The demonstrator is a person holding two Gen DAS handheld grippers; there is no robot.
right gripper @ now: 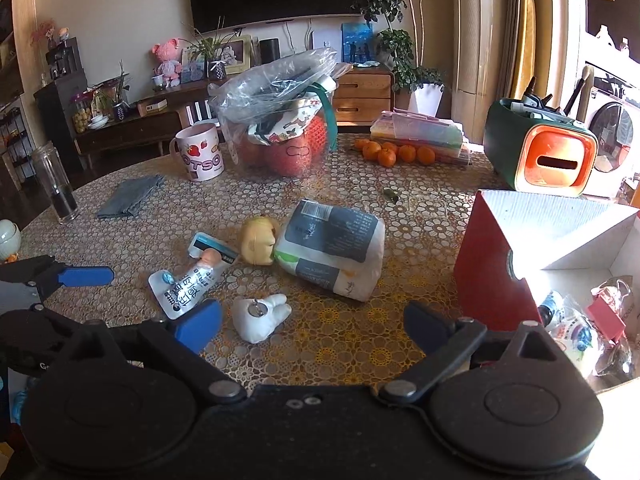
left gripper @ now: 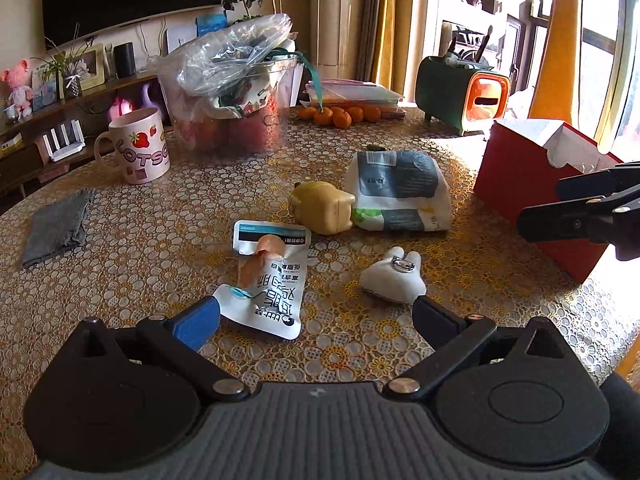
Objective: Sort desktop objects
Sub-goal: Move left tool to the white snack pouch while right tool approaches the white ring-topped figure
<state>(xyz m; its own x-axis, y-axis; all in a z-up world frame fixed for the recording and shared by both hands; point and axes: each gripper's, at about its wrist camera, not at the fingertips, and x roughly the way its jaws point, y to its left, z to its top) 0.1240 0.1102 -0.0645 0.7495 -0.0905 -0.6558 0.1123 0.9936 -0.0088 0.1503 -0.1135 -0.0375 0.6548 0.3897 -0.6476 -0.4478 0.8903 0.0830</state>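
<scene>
From the left wrist view, the left gripper (left gripper: 316, 314) is seen with its jaws spread wide and nothing clamped between them. Its left blue pad lies at the near corner of a white snack pouch (left gripper: 269, 276), which is spread flat on the patterned table (left gripper: 140, 248); whether pad and pouch touch cannot be told. A white rabbit plush (left gripper: 394, 278) is found just beyond the right finger. Farther back, a yellow toy (left gripper: 323, 207) is laid against a grey-and-white packet (left gripper: 400, 192). A red box (left gripper: 532, 188) is placed at the right, with the right gripper (left gripper: 576, 204) in front of it. A strawberry mug (left gripper: 138, 146) and a folded grey cloth (left gripper: 56, 228) are seen at the left.

From the right wrist view, the right gripper (right gripper: 314, 326) is likewise shown with jaws well apart and empty. The rabbit plush (right gripper: 260, 316) is seen between the fingers, nearer the left one. The pouch (right gripper: 188, 286), yellow toy (right gripper: 258, 242) and packet (right gripper: 332, 248) lie beyond. The red box (right gripper: 492, 276) is open at the right, with several items already inside. The left gripper (right gripper: 80, 276) is visible at the left edge.
</scene>
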